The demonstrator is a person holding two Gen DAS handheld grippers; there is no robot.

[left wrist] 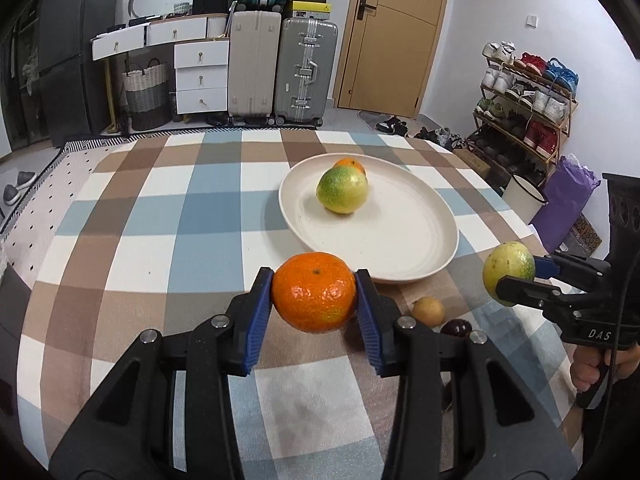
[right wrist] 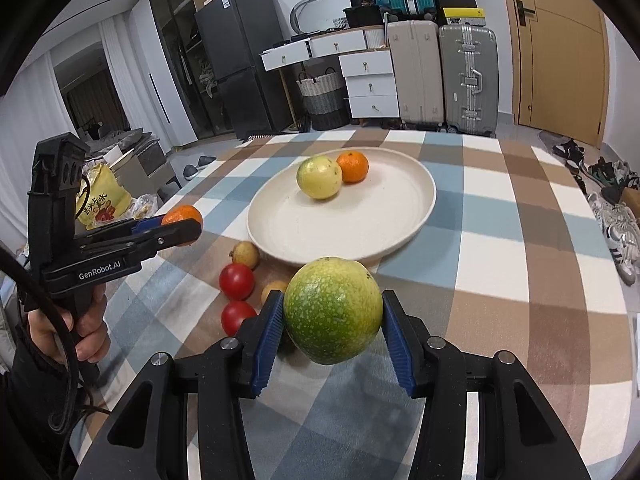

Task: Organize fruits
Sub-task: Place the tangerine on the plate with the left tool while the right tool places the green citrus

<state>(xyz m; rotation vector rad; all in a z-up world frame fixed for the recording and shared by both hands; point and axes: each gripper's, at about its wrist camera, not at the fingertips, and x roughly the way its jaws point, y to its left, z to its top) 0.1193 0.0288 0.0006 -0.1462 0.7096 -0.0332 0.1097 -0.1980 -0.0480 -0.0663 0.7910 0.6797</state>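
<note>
My left gripper (left wrist: 315, 294) is shut on an orange tangerine (left wrist: 315, 291), held above the checked tablecloth just in front of the cream plate (left wrist: 416, 232). My right gripper (right wrist: 333, 312) is shut on a green-yellow citrus fruit (right wrist: 333, 310), also lifted near the plate's (right wrist: 280, 224) front rim. On the plate lie a yellow-green citrus (left wrist: 342, 191) and a small orange (left wrist: 350, 164) side by side. Loose on the cloth are two red fruits (right wrist: 237, 281), small yellowish fruits (right wrist: 245, 254) and, in the left wrist view, a dark purple one (left wrist: 456, 327). Each view shows the other gripper from the side.
The table has a brown, blue and white checked cloth (left wrist: 200, 216). Beyond it stand suitcases (left wrist: 306, 68), white drawers (left wrist: 201, 76), a dark fridge (right wrist: 236, 64), a wooden door (left wrist: 394, 32) and a shoe rack (left wrist: 524, 104). A yellow bag (right wrist: 102, 200) lies left of the table.
</note>
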